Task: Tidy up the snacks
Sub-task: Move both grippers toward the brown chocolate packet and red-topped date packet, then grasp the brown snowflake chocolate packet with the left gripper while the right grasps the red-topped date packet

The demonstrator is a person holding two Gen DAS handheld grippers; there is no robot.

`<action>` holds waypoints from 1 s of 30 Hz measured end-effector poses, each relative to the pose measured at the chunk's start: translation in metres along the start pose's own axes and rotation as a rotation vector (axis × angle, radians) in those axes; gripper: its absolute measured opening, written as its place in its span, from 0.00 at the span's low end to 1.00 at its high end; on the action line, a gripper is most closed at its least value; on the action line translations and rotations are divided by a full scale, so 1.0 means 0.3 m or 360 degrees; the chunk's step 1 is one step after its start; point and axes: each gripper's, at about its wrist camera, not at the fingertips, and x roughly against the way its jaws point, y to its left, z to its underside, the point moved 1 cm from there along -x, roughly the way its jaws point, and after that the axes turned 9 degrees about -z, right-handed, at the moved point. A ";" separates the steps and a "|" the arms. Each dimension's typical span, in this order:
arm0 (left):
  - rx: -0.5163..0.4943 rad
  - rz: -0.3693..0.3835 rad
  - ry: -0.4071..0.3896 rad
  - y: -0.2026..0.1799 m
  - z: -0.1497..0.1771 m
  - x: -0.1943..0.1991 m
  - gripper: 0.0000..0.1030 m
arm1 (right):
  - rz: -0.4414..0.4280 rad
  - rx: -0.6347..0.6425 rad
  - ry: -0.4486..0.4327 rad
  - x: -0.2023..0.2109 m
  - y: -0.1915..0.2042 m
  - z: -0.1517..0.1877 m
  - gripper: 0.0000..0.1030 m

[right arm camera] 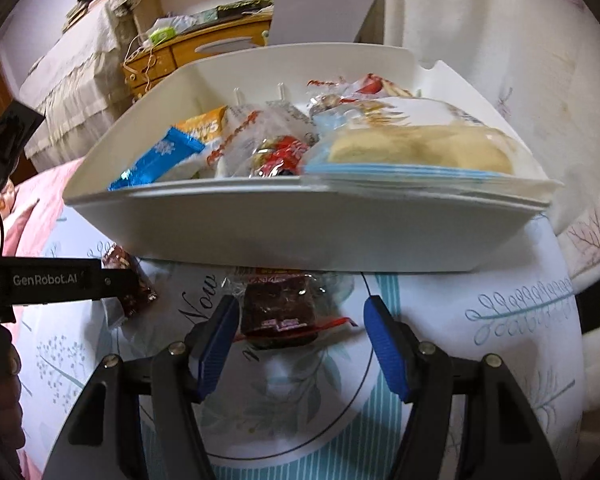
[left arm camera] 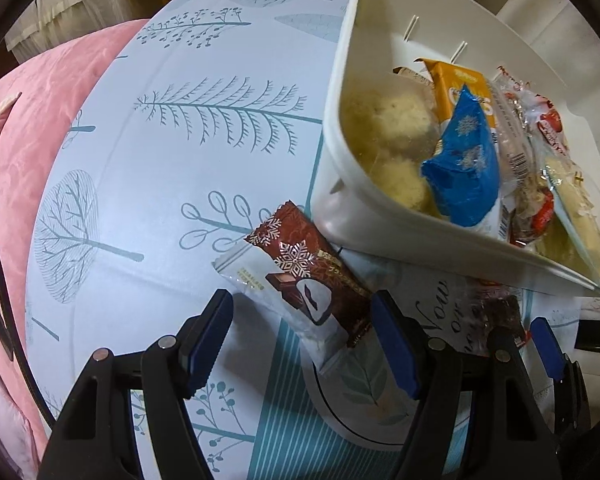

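Observation:
A white plastic bin (left arm camera: 340, 168) (right arm camera: 300, 232) holds several wrapped snacks, among them a blue packet (left arm camera: 464, 160) (right arm camera: 156, 160) and a clear bag of yellow cake (right arm camera: 416, 150). A brown snowflake-print chocolate bar (left arm camera: 308, 276) lies on the printed cloth between the open jaws of my left gripper (left arm camera: 302, 304). It also shows in the right wrist view (right arm camera: 130, 280). A dark brownie in a clear wrapper (right arm camera: 278, 310) (left arm camera: 500, 312) lies just in front of the bin, between the open jaws of my right gripper (right arm camera: 300, 312).
The snacks lie on a table cloth (left arm camera: 180, 160) (right arm camera: 500, 340) with tree and leaf prints. A pink quilt (left arm camera: 32, 132) lies to the left. Wooden drawers (right arm camera: 188, 56) and a cluttered shelf stand behind the bin.

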 end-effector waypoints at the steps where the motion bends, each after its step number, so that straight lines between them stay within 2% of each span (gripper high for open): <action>1: 0.0000 -0.0005 0.0003 -0.003 -0.002 -0.007 0.68 | -0.0004 0.0012 0.0005 -0.006 0.002 0.000 0.64; 5: -0.0033 -0.0029 -0.0039 -0.017 -0.017 -0.021 0.59 | -0.0008 0.0051 0.0026 -0.019 0.009 0.010 0.64; 9: -0.0058 -0.0042 -0.0064 -0.029 -0.029 -0.024 0.57 | -0.0006 0.0064 0.0065 -0.041 0.008 0.013 0.63; 16: -0.0037 -0.0019 -0.0090 -0.003 -0.037 -0.019 0.38 | 0.0013 0.0080 0.0108 -0.058 0.016 0.019 0.63; 27: -0.0030 0.0071 0.0006 0.112 -0.057 -0.046 0.32 | 0.0049 0.0089 0.0238 -0.074 0.047 0.005 0.56; 30: -0.0060 0.0099 0.0058 0.134 -0.035 -0.044 0.31 | 0.0081 0.0009 0.0270 -0.064 0.053 0.010 0.55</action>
